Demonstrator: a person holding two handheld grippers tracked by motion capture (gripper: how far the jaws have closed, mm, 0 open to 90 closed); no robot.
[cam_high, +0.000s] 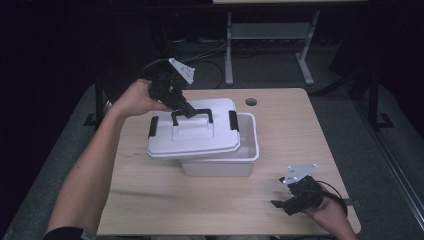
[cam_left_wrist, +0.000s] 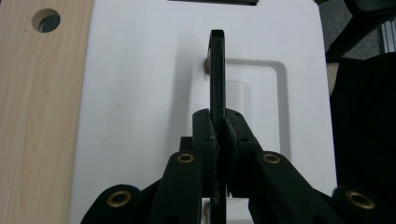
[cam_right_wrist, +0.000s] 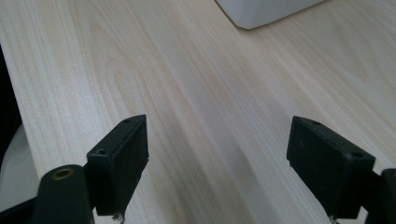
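Observation:
A white plastic box (cam_high: 235, 165) stands in the middle of the wooden table (cam_high: 150, 200). Its white lid (cam_high: 192, 137) hangs over it, shifted to the left so the box's right side shows open. My left gripper (cam_high: 187, 111) is shut on the lid's black handle (cam_high: 192, 116); in the left gripper view the handle (cam_left_wrist: 217, 70) runs upright between the pressed pads (cam_left_wrist: 208, 140) over the lid (cam_left_wrist: 140, 93). My right gripper (cam_high: 278, 204) rests near the table's front right corner, open, with bare wood between its fingers (cam_right_wrist: 123, 154).
A cable hole (cam_high: 251, 102) sits in the table behind the box. A metal stand (cam_high: 270, 35) and cables are on the floor beyond the table. The box's corner (cam_right_wrist: 266, 11) shows at the top of the right gripper view.

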